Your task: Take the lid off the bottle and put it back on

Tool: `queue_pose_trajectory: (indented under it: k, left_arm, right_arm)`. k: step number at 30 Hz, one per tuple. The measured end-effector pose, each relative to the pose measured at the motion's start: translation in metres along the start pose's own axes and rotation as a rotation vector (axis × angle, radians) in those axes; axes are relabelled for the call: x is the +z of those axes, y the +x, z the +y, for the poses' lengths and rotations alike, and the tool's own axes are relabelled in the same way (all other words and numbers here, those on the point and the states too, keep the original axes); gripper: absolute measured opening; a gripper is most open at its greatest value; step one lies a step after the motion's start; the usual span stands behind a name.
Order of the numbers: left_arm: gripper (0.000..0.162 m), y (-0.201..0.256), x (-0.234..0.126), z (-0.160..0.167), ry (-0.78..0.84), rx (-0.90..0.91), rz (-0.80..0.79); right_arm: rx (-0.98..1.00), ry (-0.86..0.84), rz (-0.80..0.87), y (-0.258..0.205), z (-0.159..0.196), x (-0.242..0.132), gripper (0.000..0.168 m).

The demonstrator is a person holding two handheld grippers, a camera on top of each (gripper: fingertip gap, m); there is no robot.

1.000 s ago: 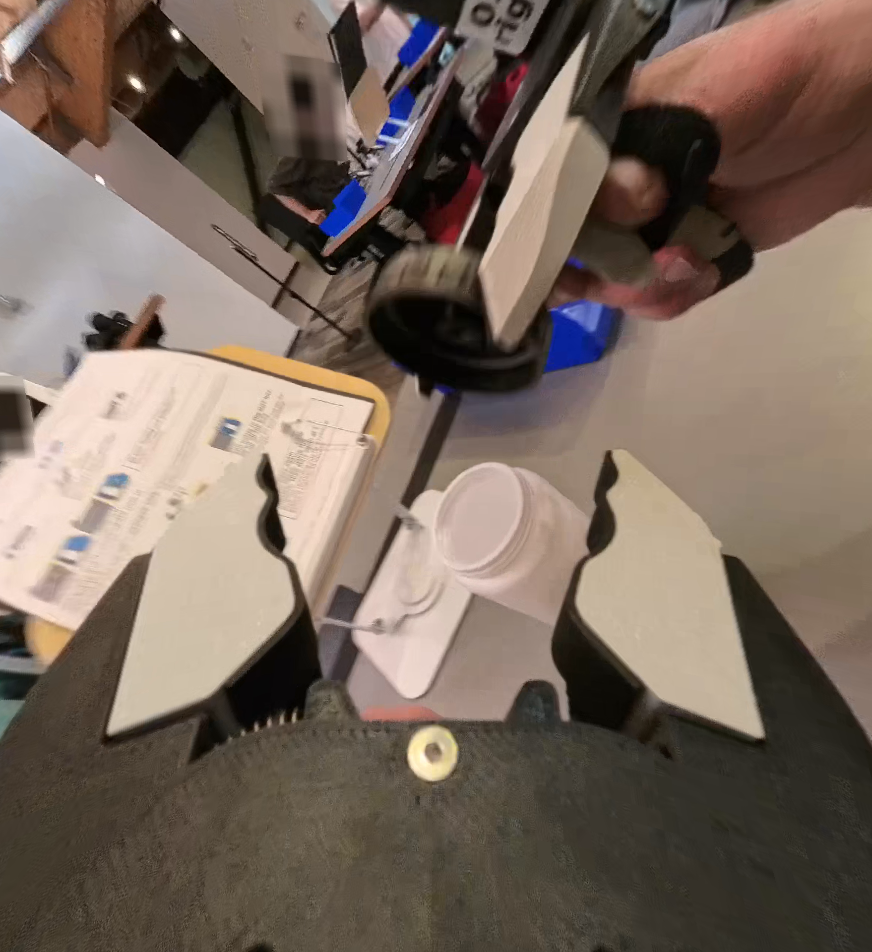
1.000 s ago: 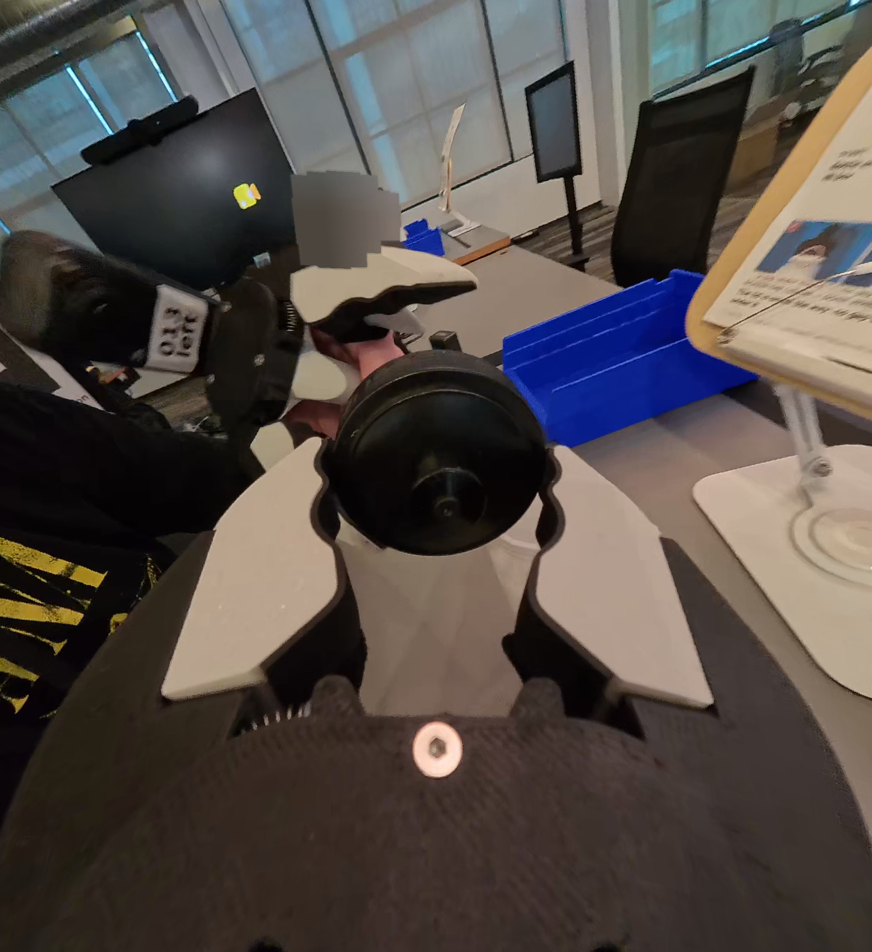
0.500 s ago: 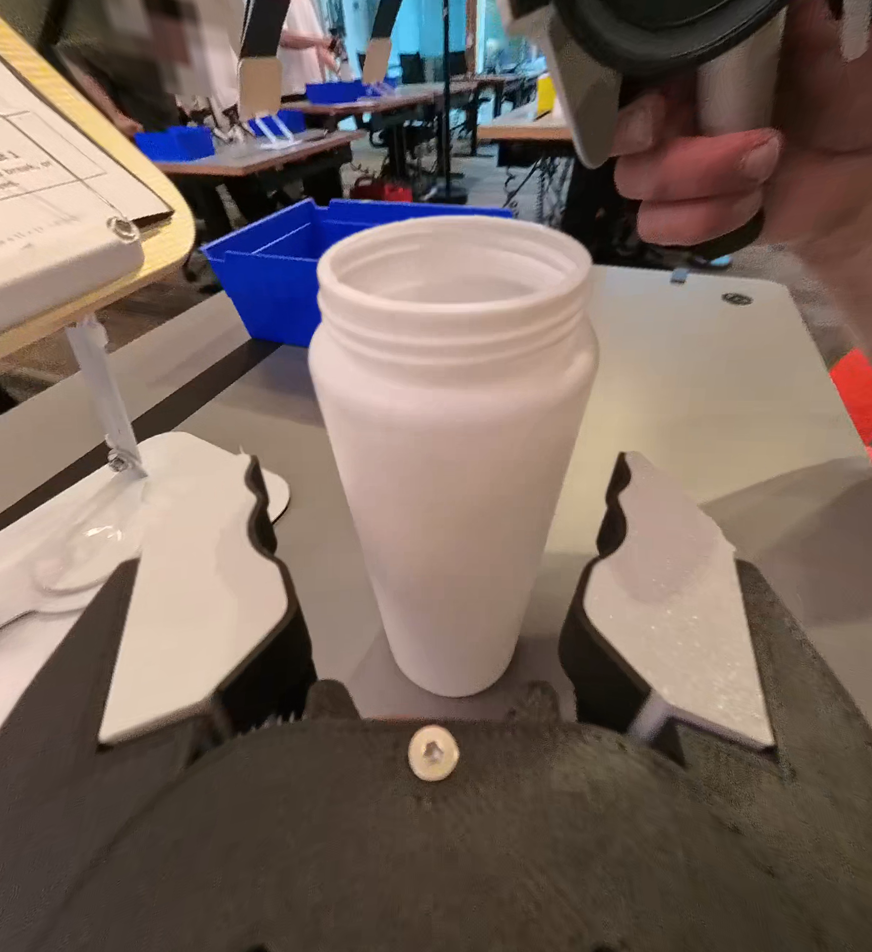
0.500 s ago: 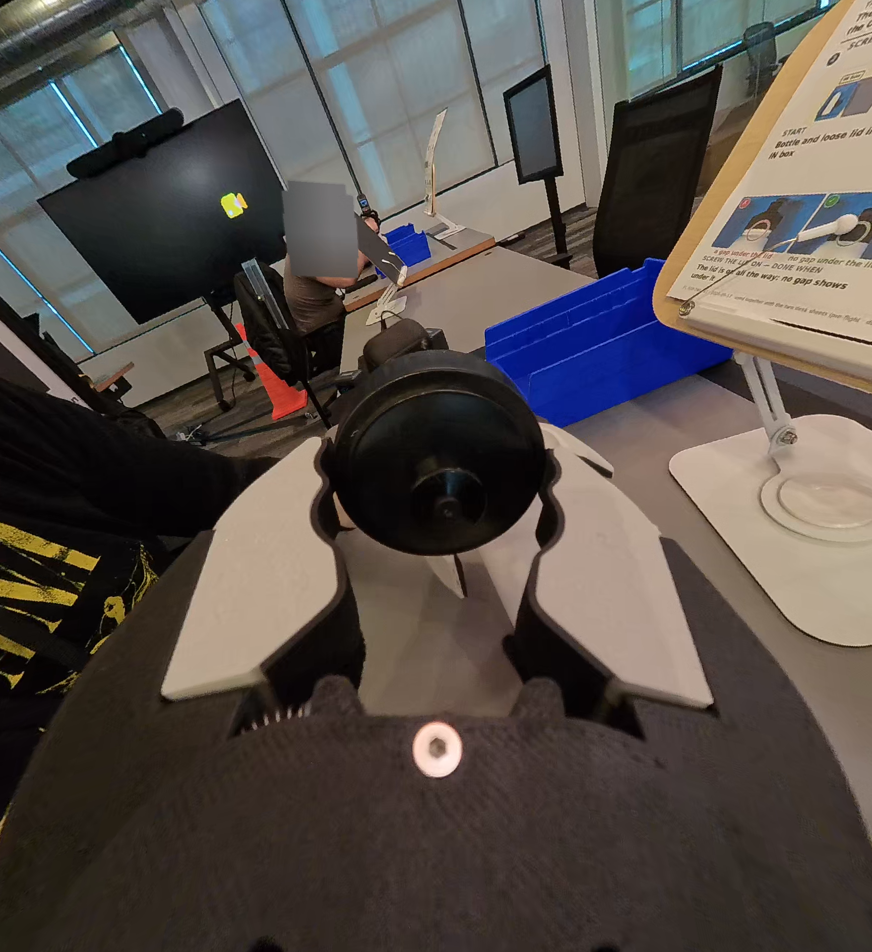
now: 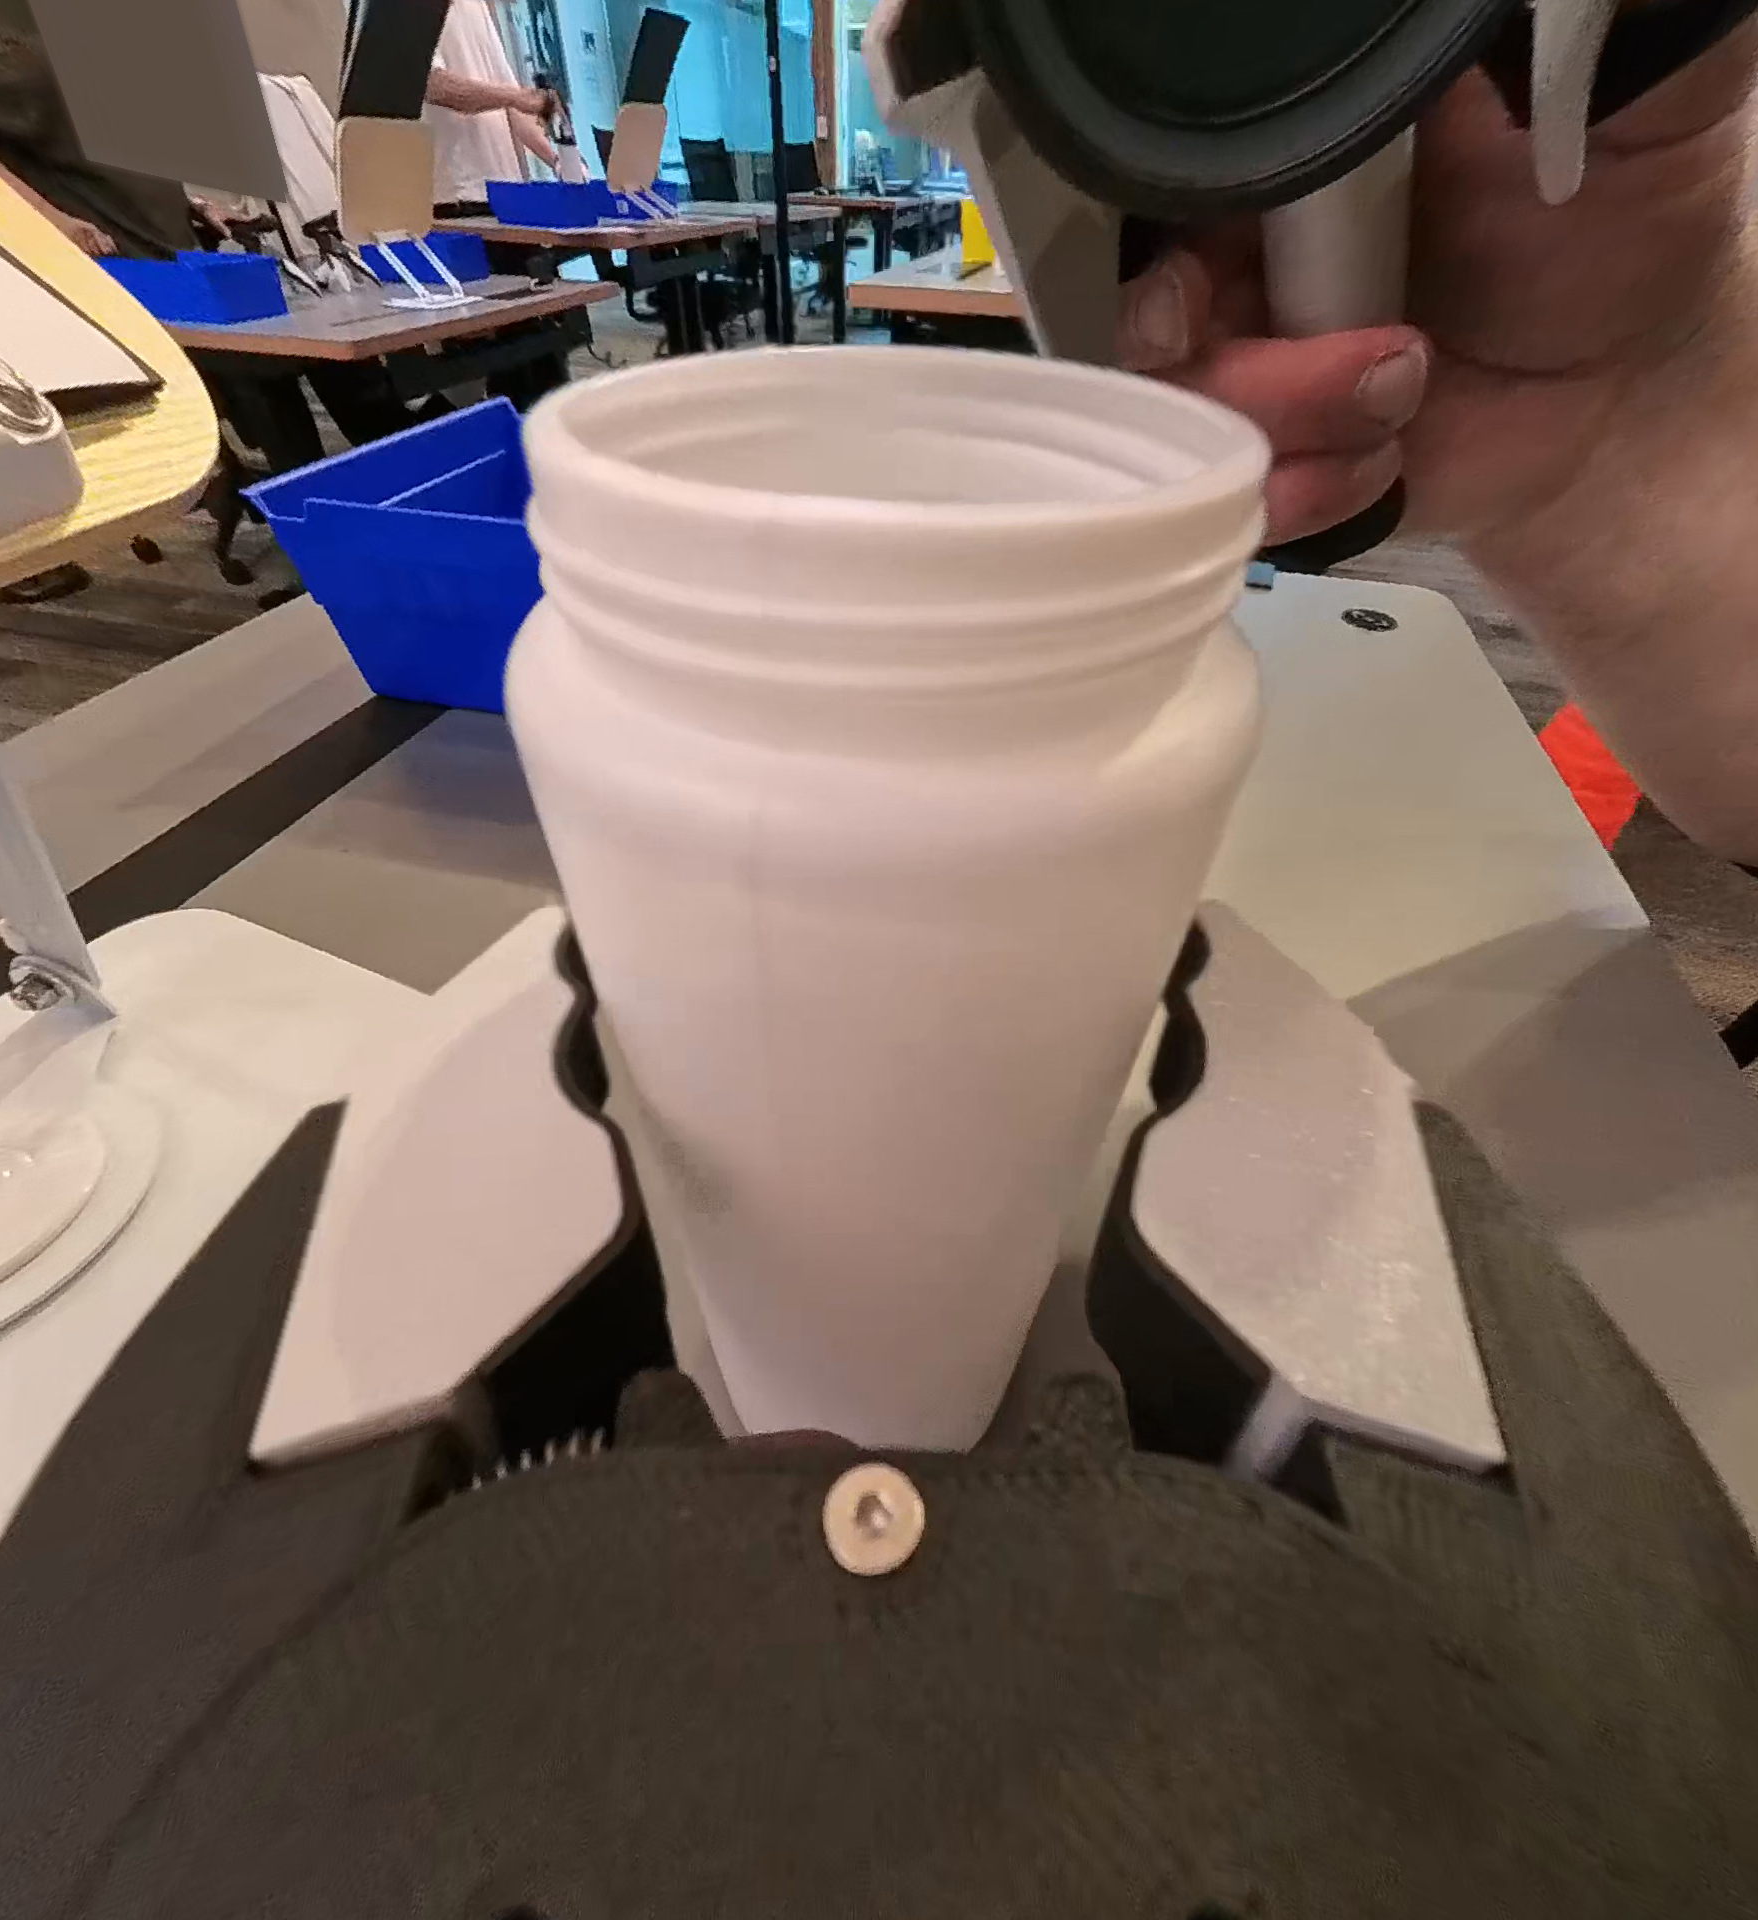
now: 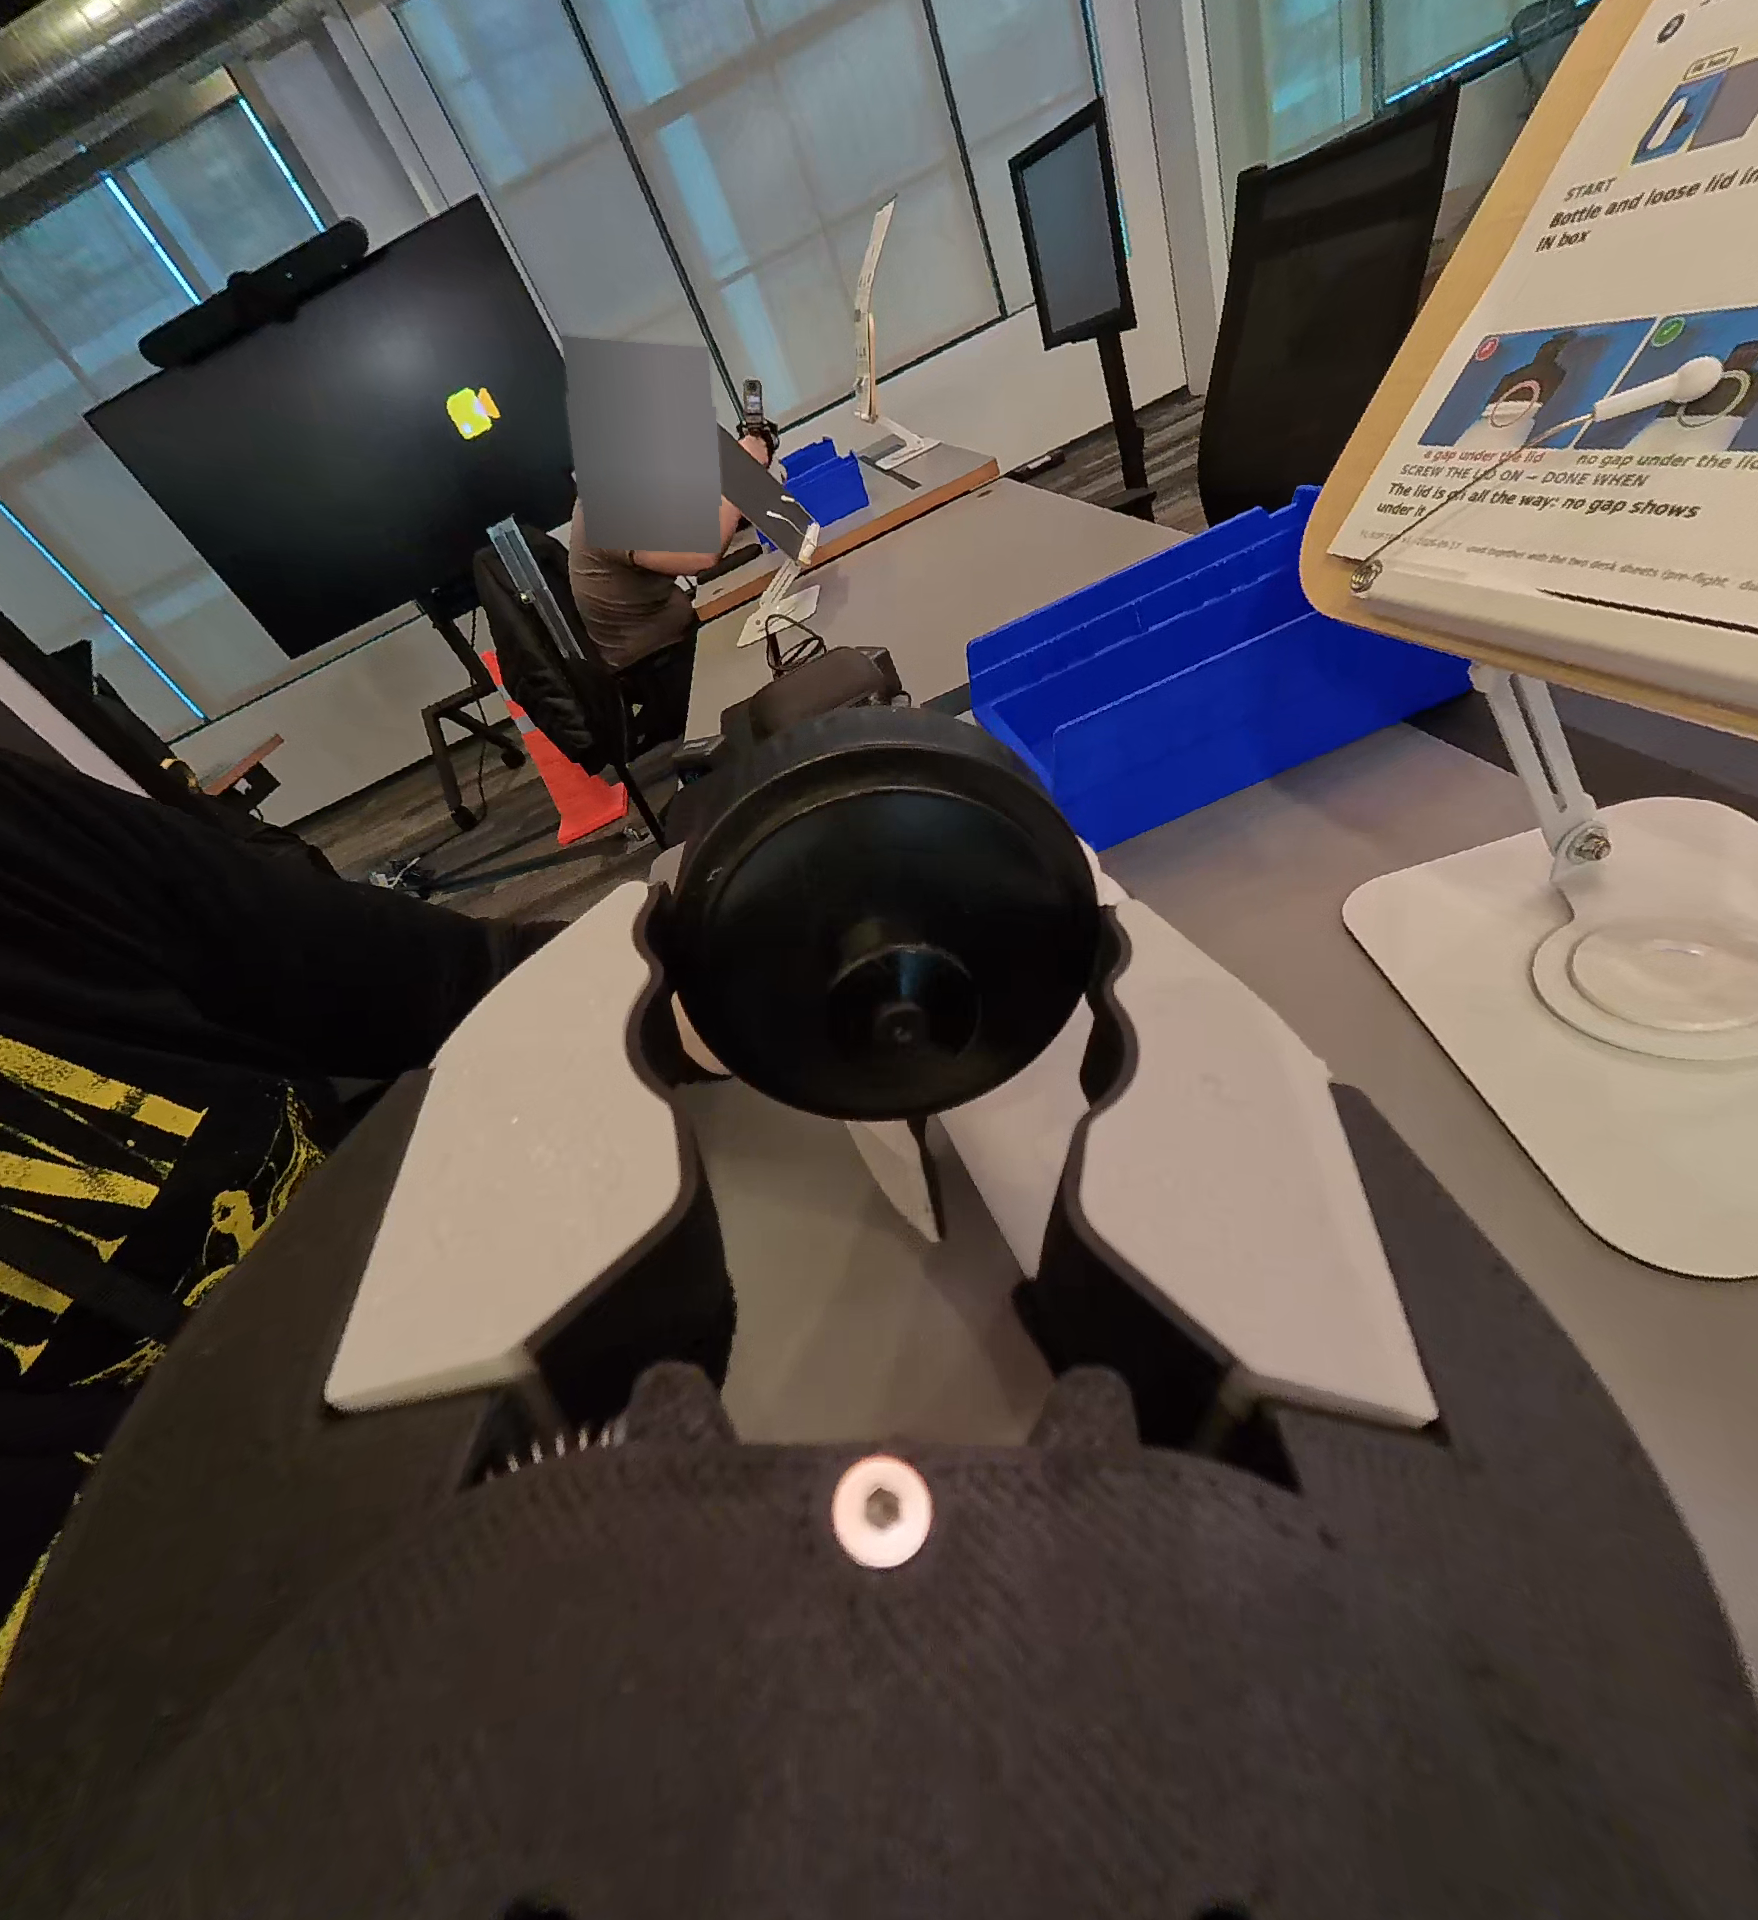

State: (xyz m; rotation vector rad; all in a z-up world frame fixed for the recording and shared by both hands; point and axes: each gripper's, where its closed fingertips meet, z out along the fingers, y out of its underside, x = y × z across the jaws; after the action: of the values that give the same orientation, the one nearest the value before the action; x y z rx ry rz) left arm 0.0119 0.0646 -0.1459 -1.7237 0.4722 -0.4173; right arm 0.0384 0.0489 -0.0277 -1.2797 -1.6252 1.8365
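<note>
A white open-mouthed bottle (image 5: 885, 883) stands upright on the grey table (image 5: 1374, 810). My left gripper (image 5: 875, 997) is shut on the bottle's lower body, one finger pressed against each side. My right gripper (image 6: 875, 935) is shut on the black round lid (image 6: 875, 925). In the left wrist view the lid (image 5: 1218, 104) hangs above and to the right of the bottle's mouth, apart from it, with a hand on the right gripper's handle. In the right wrist view the lid hides nearly all of the bottle, and one left finger (image 6: 896, 1174) shows below it.
A blue bin (image 5: 407, 592) stands behind the bottle on the left and also shows in the right wrist view (image 6: 1197, 665). A sheet stand with a white base (image 6: 1633, 1018) stands to the right of my right gripper. A person sits at a far desk.
My left gripper has swung down, moved in around the bottle and shut on it. My right gripper has kept the lid and stays above the bottle.
</note>
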Motion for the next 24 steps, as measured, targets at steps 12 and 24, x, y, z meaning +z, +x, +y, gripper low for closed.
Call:
queue_pose_trajectory:
  k: [12,24]
  left_arm:
    - [0.096,-0.001,0.004,-0.001,0.010,0.012,-0.007]
    - [0.095,0.001,0.008,-0.002,0.027,0.011,0.026]
  right_arm:
    - [-0.138,-0.314,0.019,0.013,0.004,0.003,0.076]
    - [-0.576,-1.162,-0.072,0.026,0.018,0.035,0.076]
